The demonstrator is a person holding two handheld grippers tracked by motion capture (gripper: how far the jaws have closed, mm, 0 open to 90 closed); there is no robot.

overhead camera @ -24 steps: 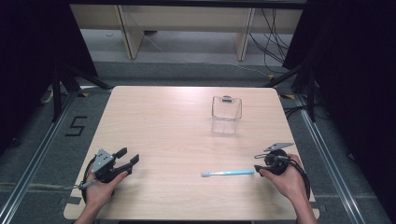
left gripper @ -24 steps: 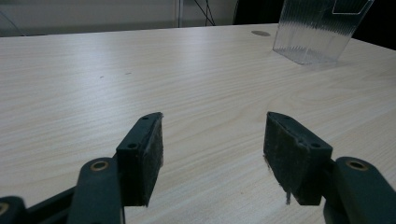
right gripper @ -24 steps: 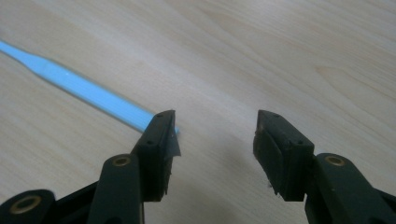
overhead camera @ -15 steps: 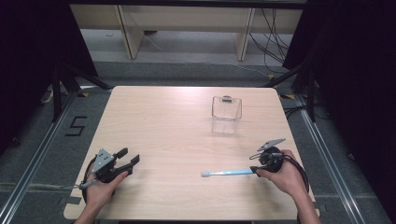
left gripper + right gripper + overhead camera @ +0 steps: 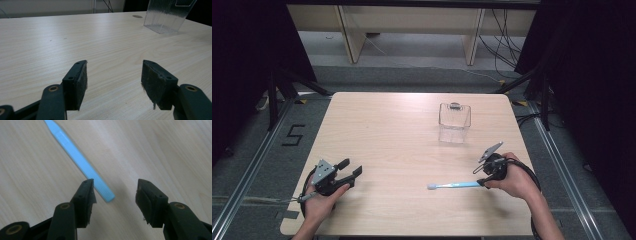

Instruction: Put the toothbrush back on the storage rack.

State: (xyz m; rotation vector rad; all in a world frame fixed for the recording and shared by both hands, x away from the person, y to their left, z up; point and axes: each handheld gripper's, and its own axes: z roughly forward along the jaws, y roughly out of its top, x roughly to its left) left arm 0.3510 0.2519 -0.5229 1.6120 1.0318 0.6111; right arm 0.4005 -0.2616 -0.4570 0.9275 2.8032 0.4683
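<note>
We see the right gripper (image 5: 113, 192) at five o'clock on the table (image 5: 382, 130), jaws spread over the handle end of a light-blue toothbrush (image 5: 453, 185), which lies flat. The left gripper (image 5: 347, 173) rests at seven o'clock, jaws spread on nothing. A clear plastic container (image 5: 454, 122) stands at one o'clock.

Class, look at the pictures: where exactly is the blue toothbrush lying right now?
In the high view the blue toothbrush lies flat on the table, near its front right, nearer the person than the clear container. Its handle end sits by the open right claw.
</note>
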